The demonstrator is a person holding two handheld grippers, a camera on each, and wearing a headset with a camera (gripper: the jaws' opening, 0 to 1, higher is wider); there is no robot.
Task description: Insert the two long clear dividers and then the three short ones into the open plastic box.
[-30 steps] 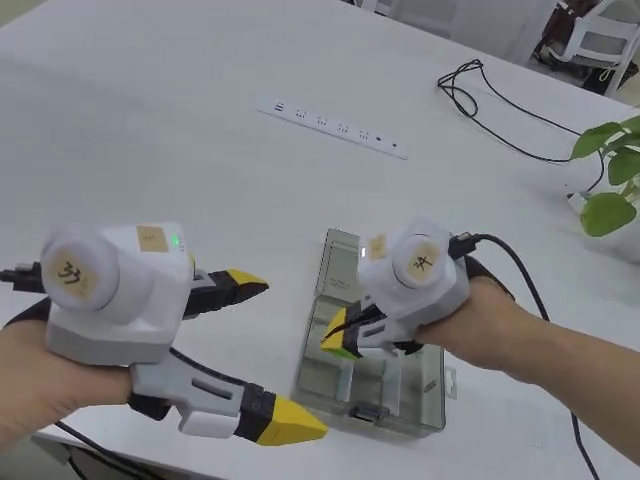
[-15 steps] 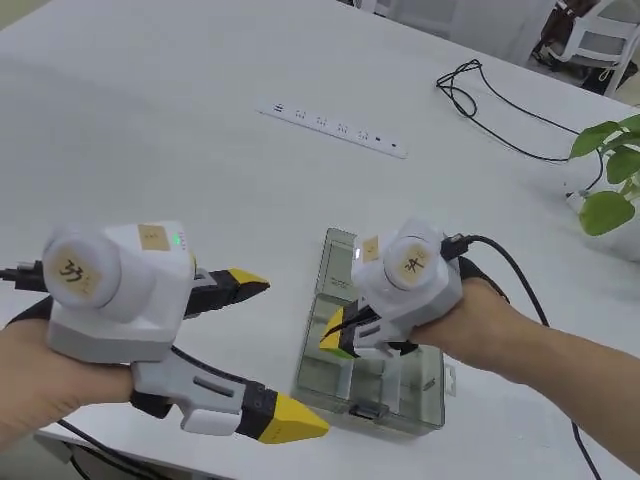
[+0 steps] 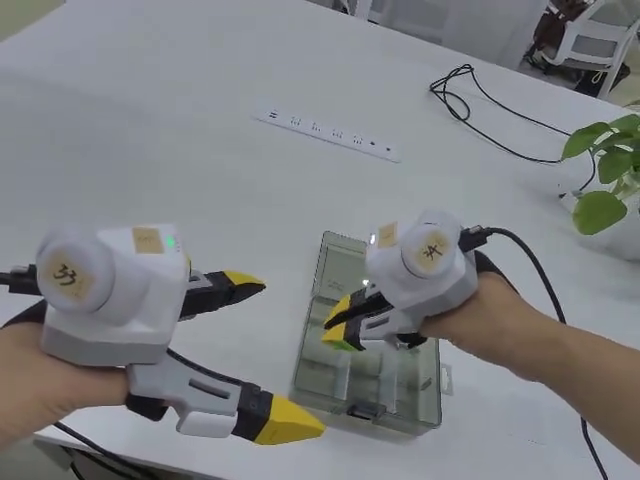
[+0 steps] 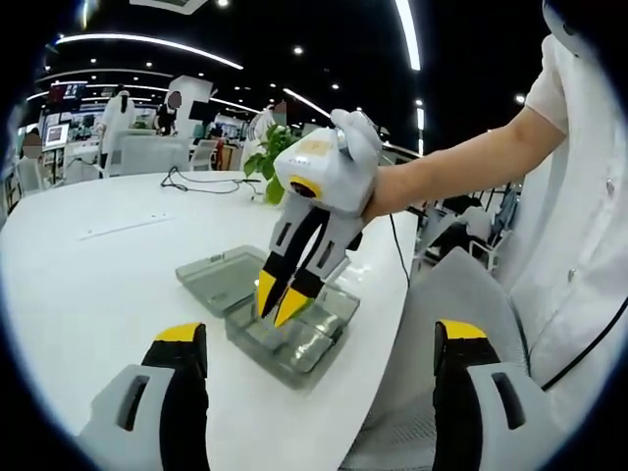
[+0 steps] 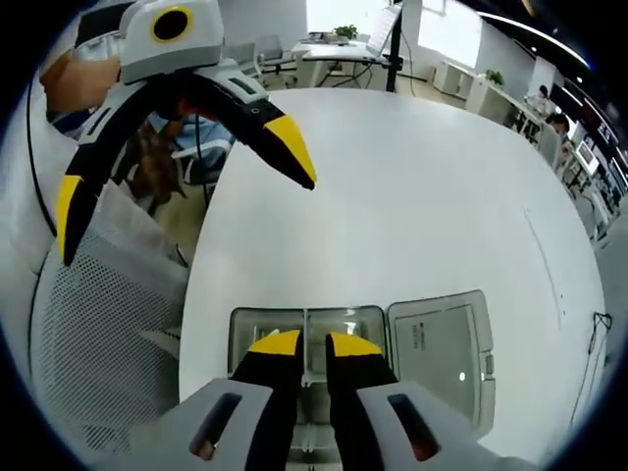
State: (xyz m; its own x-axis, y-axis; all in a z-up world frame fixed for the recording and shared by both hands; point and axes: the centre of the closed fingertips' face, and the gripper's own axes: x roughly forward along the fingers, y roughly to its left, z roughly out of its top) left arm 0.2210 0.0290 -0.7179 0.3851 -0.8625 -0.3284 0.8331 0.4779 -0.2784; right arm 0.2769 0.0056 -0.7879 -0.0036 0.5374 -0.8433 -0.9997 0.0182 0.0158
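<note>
Dividers of clear plastic are hard for us to pick out against the clear plastic box (image 3: 318,388). It lies open on the white bench (image 3: 150,120) just ahead of us, with its lid (image 3: 342,262) folded flat on the far side. In the head view we see two pale lines running the length of the box's lower half. We take these for the two long dividers already seated, though they could be moulded ribs. In the right gripper view one such line crosses the box (image 5: 250,324) beside the lid (image 5: 442,343). Whether any short divider is in place we cannot tell.

The right gripper (image 3: 343,325) hangs over the middle of the box with its tips pointing down into it. Its jaws are drawn nearly together, leaving a slim gap. Something thin and clear may be pinched there, but we cannot tell. In the left gripper view the right gripper (image 4: 277,299) stands steeply over the box (image 4: 294,355), tips at or just above the rim.

The left gripper (image 3: 268,352) is off to the left of the box and apart from it, jaws spread wide and holding nothing. The right gripper view shows the left gripper (image 5: 182,186) just as wide.

We judge the task to be about midway. The long pieces are probably in, and the three short ones are either under way or not yet placed. Each short one has to drop crosswise into slots between the long ones.
</note>
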